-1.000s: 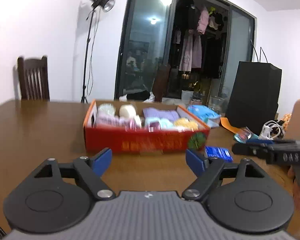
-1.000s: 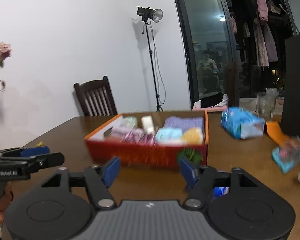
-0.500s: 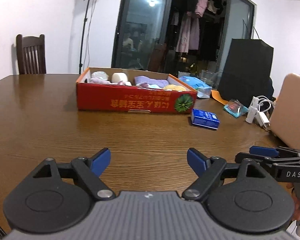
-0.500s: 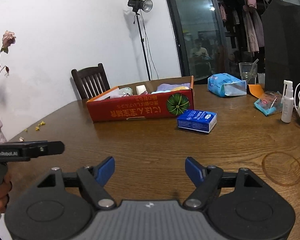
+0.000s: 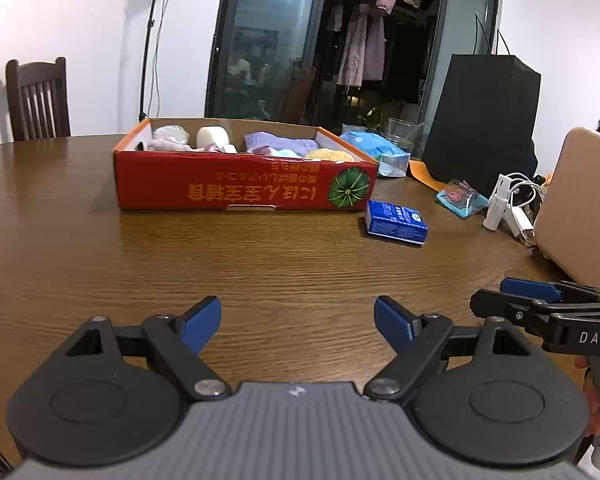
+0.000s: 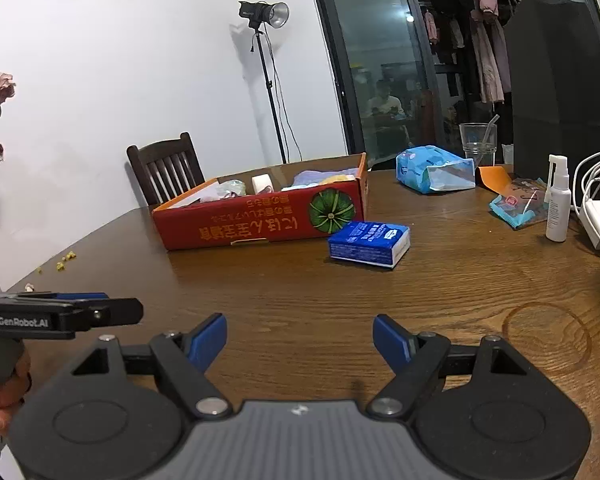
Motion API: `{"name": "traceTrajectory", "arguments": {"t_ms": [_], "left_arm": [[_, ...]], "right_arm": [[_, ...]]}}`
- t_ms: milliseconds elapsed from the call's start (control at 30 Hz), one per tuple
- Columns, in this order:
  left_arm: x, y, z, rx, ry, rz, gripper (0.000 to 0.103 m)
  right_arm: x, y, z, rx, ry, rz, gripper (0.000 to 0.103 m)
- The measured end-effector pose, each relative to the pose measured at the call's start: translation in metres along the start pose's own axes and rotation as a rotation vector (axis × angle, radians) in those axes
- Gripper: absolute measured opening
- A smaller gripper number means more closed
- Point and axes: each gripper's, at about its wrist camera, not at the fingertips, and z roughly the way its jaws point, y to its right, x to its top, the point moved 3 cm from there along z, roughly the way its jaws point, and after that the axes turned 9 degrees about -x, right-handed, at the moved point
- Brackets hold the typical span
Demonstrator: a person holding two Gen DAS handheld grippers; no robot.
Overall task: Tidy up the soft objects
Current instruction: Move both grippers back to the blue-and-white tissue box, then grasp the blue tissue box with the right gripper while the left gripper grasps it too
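A red cardboard box (image 5: pixel 236 184) sits on the wooden table and holds several soft items: a purple cloth (image 5: pixel 276 145), a yellow one (image 5: pixel 329 155), a white roll (image 5: pixel 212 135). The box also shows in the right wrist view (image 6: pixel 260 222). A blue tissue pack (image 5: pixel 396 222) lies just right of the box, also in the right wrist view (image 6: pixel 370 242). My left gripper (image 5: pixel 298 322) is open and empty, low over the near table. My right gripper (image 6: pixel 300 338) is open and empty, beside it.
A light blue wipes pack (image 6: pixel 434 168), a glass (image 6: pixel 478 140), a black bag (image 5: pixel 480 116), a teal packet (image 6: pixel 518 202), a spray bottle (image 6: pixel 557 200) and white cables (image 6: pixel 598 204) crowd the right side. A chair (image 5: pixel 36 98) stands at the far left.
Both grippers have pulled back from the box toward the near table edge and dropped lower. Both stay open and empty. The box and tissue pack have not moved.
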Motion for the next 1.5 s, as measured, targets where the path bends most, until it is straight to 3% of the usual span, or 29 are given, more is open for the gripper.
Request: {"name": "traceTrajectory", "arguments": {"t_ms": [267,367,567,700,733,933,1100,1233,1500], "left_arm": [[0.034,0.001,0.053,-0.089,-0.012,-0.015,0.083],[0.056,-0.001,0.088,-0.157,-0.029,-0.062,0.072],[0.087,-0.003,0.175,-0.286,-0.124,-0.166,0.056],[0.086,-0.003,0.213,-0.339,-0.164,-0.202,0.033],[0.082,-0.002,0.217,-0.357,-0.18,-0.203,0.033],[0.076,-0.005,0.215,-0.373,-0.163,-0.198,0.032],[0.076,0.006,0.197,-0.318,-0.168,-0.159,0.03],[0.055,0.015,0.141,-0.29,-0.142,-0.092,0.03],[-0.003,0.002,0.025,-0.254,-0.083,-0.197,0.031]], "right_arm": [[0.024,0.019,0.025,0.002,0.009,0.077,0.08],[0.044,0.03,0.051,0.01,0.003,0.131,0.077],[0.07,0.057,0.115,-0.021,-0.06,0.277,0.057],[0.073,0.069,0.15,-0.063,-0.108,0.323,0.028],[0.07,0.07,0.154,-0.069,-0.116,0.32,0.018],[0.065,0.077,0.16,-0.049,-0.115,0.327,0.021],[0.063,0.075,0.157,-0.023,-0.126,0.336,0.022],[0.054,0.06,0.129,0.023,-0.143,0.33,0.022],[0.014,-0.003,0.054,0.17,-0.16,0.254,0.021]]}}
